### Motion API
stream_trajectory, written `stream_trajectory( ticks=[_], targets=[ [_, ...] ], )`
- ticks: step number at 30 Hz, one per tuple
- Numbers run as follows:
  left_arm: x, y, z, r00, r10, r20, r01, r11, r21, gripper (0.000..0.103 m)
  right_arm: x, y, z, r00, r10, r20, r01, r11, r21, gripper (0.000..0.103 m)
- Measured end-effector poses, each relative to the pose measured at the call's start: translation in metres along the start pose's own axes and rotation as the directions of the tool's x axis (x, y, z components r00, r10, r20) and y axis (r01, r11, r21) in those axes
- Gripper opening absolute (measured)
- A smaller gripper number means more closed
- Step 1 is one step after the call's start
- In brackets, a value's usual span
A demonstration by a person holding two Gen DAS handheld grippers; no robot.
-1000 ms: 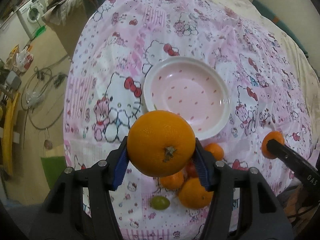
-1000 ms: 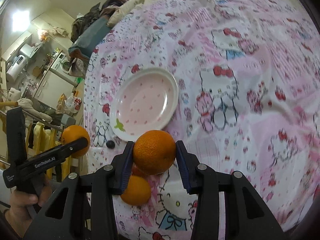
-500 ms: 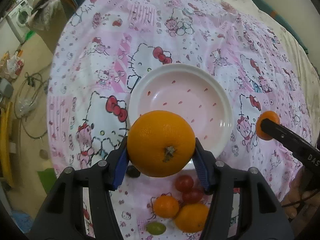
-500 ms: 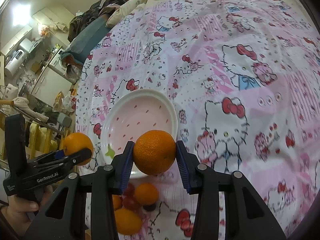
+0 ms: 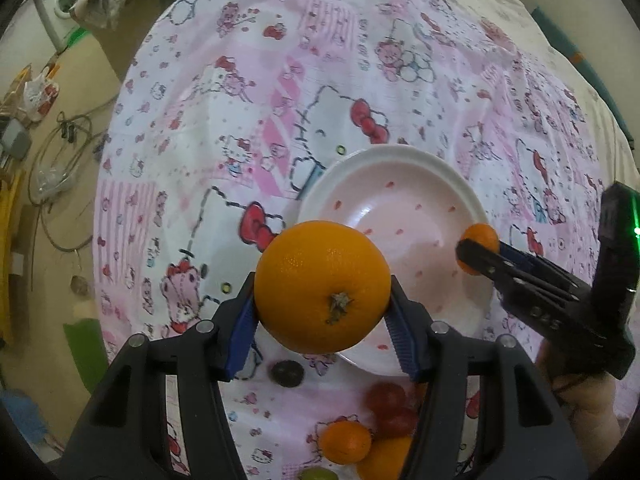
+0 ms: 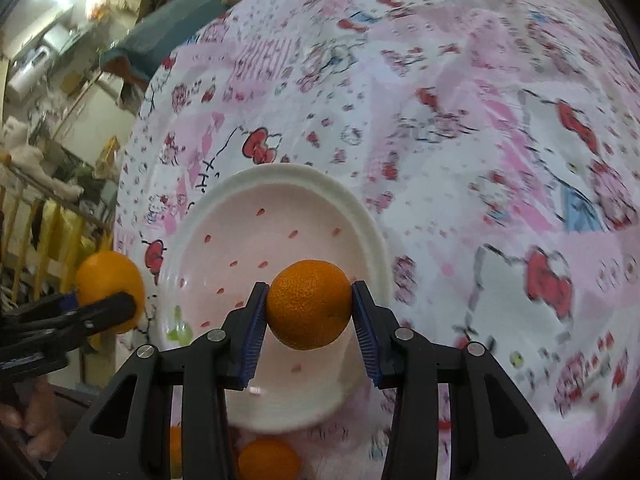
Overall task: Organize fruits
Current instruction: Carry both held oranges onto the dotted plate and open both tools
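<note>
Pinching one fruit apiece, the left gripper (image 5: 323,312) carries a large orange (image 5: 322,286) over the near rim of the pink plate (image 5: 384,162) and the right gripper (image 6: 308,322) a smaller orange (image 6: 309,305) over its bowl, seemingly poised to set both down. Being round, neither has a long axis; the large orange's stem scar faces the left camera. More fruit lies on the patterned cloth (image 5: 240,92) beside the plate.

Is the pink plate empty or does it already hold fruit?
Empty: the plate shows only its bare pink inside; both oranges are held above it.
</note>
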State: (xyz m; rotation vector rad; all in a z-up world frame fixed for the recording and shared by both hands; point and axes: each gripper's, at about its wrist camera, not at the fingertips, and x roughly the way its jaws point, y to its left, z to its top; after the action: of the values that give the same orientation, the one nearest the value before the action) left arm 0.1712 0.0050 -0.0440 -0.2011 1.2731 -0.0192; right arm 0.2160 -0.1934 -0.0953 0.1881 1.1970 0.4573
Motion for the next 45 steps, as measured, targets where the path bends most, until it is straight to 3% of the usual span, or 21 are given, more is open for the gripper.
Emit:
stream_trajectory(
  ticks=[6,11,13,15,21,29,33,45],
  targets=[
    [0.001,0.013,0.006,1.000,0.019,0.002,-0.019,0.999,-0.030,0.055,0.032,0.014,0.020,0.998,-0.053,-0.038,0.050,0.996,-0.071,0.045],
    [0.004,0.016,0.006,1.000,0.008,-0.008,-0.008,0.999,-0.039,0.055,0.032,0.012,0.025,0.999,-0.035,0.004,0.035,0.996,-0.079,0.049],
    [0.005,0.014,0.006,1.000,0.005,-0.012,-0.005,0.999,-0.037,0.055,0.028,0.011,0.027,1.000,-0.019,0.013,0.020,0.997,-0.071,0.065],
    [0.006,0.012,0.006,1.000,0.001,-0.011,-0.002,0.999,-0.037,0.055,0.021,0.010,0.028,0.999,-0.007,0.044,0.010,0.998,-0.059,0.068],
    [0.016,-0.005,0.011,1.000,-0.023,-0.015,0.023,0.999,-0.023,0.055,-0.010,-0.007,0.024,0.995,0.034,0.090,-0.038,0.998,0.042,0.068],
    [0.037,-0.030,0.025,0.998,-0.055,-0.016,0.055,0.998,-0.004,0.055,-0.069,-0.026,-0.004,0.992,0.029,0.125,-0.045,0.991,0.128,0.068],
    [0.049,-0.038,0.030,0.999,-0.037,-0.018,0.037,0.999,0.018,0.055,-0.091,-0.040,-0.023,0.988,0.042,0.146,-0.073,0.976,0.207,0.068],
    [0.075,-0.039,0.032,0.999,-0.022,-0.031,0.022,1.000,0.004,0.057,-0.099,-0.055,-0.049,0.986,0.022,0.164,-0.061,0.969,0.240,0.069]
  ],
)
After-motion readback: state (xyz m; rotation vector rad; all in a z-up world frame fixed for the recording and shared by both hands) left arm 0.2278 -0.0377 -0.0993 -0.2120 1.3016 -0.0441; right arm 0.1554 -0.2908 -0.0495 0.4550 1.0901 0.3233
